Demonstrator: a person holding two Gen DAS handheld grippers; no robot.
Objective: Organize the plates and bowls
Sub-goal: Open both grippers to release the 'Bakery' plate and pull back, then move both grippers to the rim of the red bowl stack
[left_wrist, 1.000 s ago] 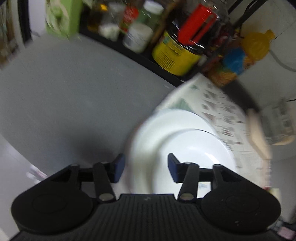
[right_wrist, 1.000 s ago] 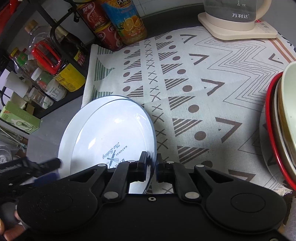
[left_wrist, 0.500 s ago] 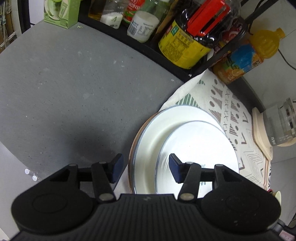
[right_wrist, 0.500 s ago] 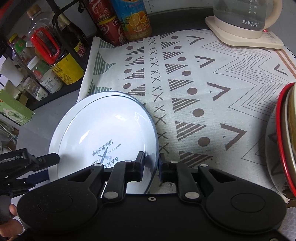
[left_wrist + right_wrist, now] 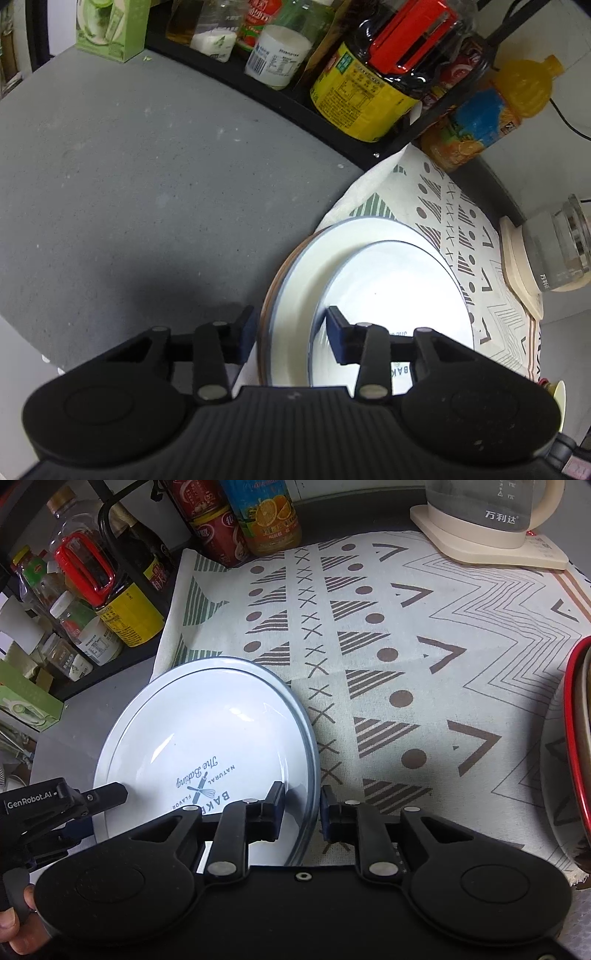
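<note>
Resting on the left end of a white cloth mat printed with brown triangles, dots and crosses (image 5: 388,635), stacked: a small white round plate with a blue rim line and printed "BAKE" lettering (image 5: 207,734) on top of a larger white plate (image 5: 295,295), with a brown-edged dish (image 5: 263,314) showing just beneath on the left. Straddled at its near right rim by the right gripper (image 5: 302,814), fingers apart on either side of the edge and opening, not pressing on it. Straddled at the stack's near left edge by the left gripper (image 5: 290,338), fingers apart and closing, the left finger outside the brown rim, the right finger over the small plate's left part; pads not pressing. Seen also from the right wrist view: the left gripper's dark finger (image 5: 107,794) reaching in over the small plate's left rim, with a person's fingertips (image 5: 14,923) at the lower left corner. Lined along the back: a black rack of bottles and jars (image 5: 332,66), an orange juice bottle (image 5: 487,114), a glass kettle on a cream base (image 5: 491,520). Spread to the left of the mat: grey surface (image 5: 129,177). Cut off at the right edge: a red-rimmed dish (image 5: 576,746).
</note>
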